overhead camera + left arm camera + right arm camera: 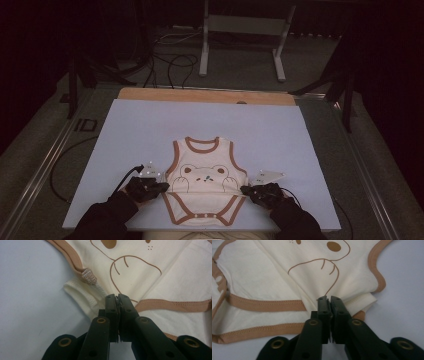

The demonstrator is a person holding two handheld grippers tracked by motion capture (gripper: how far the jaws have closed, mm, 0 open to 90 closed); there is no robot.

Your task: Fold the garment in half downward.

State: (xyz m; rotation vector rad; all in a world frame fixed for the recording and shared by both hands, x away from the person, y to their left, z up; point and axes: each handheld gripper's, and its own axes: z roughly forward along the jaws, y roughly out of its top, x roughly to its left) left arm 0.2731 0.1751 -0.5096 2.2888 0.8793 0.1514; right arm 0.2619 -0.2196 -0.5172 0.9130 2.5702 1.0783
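A cream baby bodysuit (205, 172) with brown trim and a brown bear print lies flat near the front of the pale blue mat (150, 125). It creases across its lower part, level with both grippers. At its left side seam, my left gripper (165, 187) (117, 298) is shut with the cream fabric (155, 290) pinched at its tips. On the opposite side, my right gripper (243, 190) (328, 300) is shut on a fold of the bodysuit (274, 282), just below the armhole trim. Dark-gloved hands hold both grippers.
The mat covers a wooden tabletop whose far edge (205, 96) shows beyond it. Metal rails (45, 165) run along both sides. A grey metal stand (245, 30) and loose cables (170, 65) sit on the floor behind the table.
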